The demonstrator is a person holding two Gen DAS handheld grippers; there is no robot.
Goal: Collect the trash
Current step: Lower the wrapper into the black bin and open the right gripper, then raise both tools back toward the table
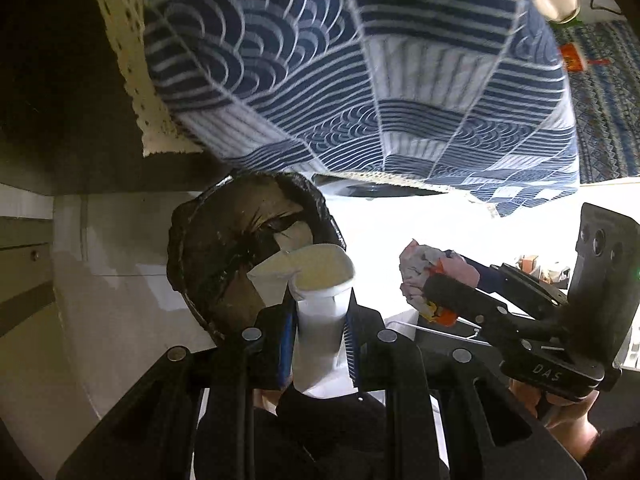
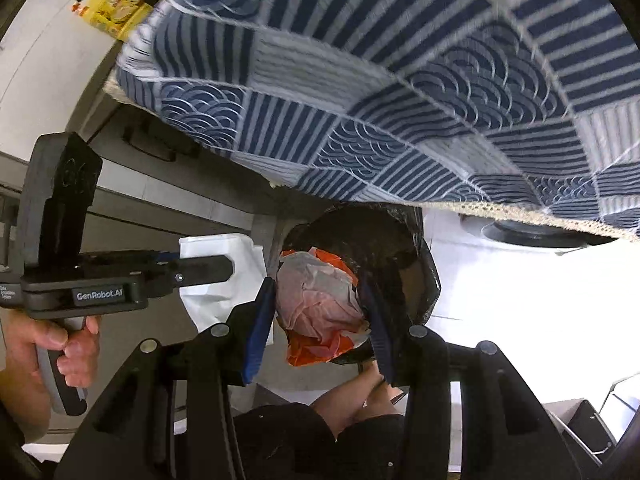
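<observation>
Both claws are loaded up. Left gripper (image 1: 320,344) is clamped hard on a squashed white paper cup (image 1: 320,300), flattened between the blue pads, and the right gripper (image 2: 316,316) is squeezed around a crumpled ball of pink, white and orange wrapper paper (image 2: 320,304). Each load hangs right over the mouth of a round bin lined with a black plastic bag (image 1: 224,256), which sits low on the floor, so the two pieces look about ready to drop.

Progress-wise, the picking up part seems done for these two bits. What's left is letting go so they fall in. Something pale already shows inside the bag in the left view, but it's hard to tell whether that's earlier trash or just part of the cup. No other loose litter is visible from here.

Room-wise, a table draped in a navy and grey patchwork cloth with wave and stripe patterns (image 2: 400,100) and a cream lace edge overhangs the bin. White glossy floor (image 2: 520,300) is blown out by light on one side, with grey cabinet fronts (image 2: 120,200) on the other.
</observation>
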